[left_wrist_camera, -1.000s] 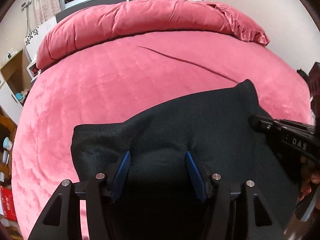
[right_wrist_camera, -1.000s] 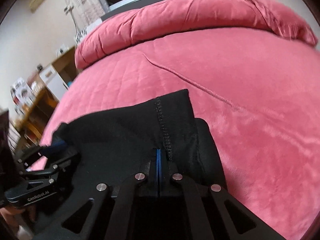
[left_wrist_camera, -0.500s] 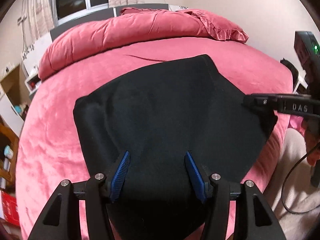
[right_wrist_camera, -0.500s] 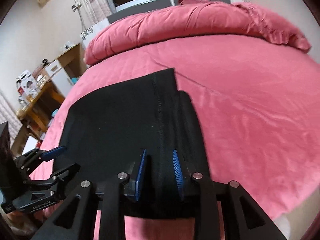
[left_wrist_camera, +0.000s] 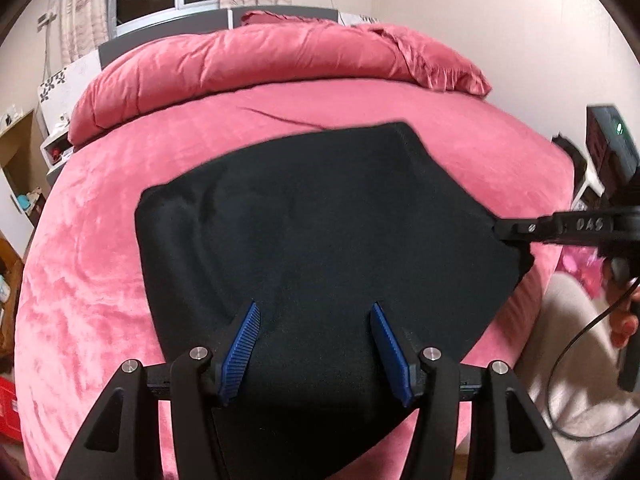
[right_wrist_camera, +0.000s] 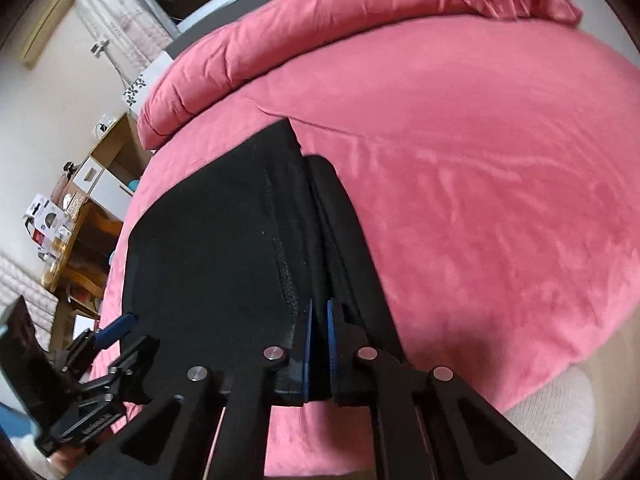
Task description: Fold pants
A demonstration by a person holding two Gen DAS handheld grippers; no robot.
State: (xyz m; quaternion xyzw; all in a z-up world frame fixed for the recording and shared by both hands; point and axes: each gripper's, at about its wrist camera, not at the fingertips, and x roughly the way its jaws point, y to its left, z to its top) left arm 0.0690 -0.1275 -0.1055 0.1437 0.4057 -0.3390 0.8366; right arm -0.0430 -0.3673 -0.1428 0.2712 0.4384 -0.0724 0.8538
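The black pants point(left_wrist_camera: 320, 232) lie folded flat on the pink bed point(left_wrist_camera: 100, 280), near its front edge. My left gripper point(left_wrist_camera: 314, 316) is open above their near edge, its blue pads apart and holding nothing. In the right wrist view the pants point(right_wrist_camera: 216, 240) show a seam and a thicker folded edge on the right. My right gripper point(right_wrist_camera: 318, 308) has its pads close together around that near right edge of the pants, shut on the cloth. The right gripper also shows in the left wrist view point(left_wrist_camera: 516, 230) at the pants' right edge.
A rolled pink duvet point(left_wrist_camera: 260, 60) lies along the head of the bed. A wooden shelf with boxes point(right_wrist_camera: 68, 232) stands to the left of the bed. A white nightstand point(left_wrist_camera: 56, 148) is at the bed's far left corner. A cable point(left_wrist_camera: 576, 344) hangs at right.
The pants were laid down flat on the bed and both grippers pulled back toward the front edge. The right gripper opened half a second ago and has closed again on the near right edge.
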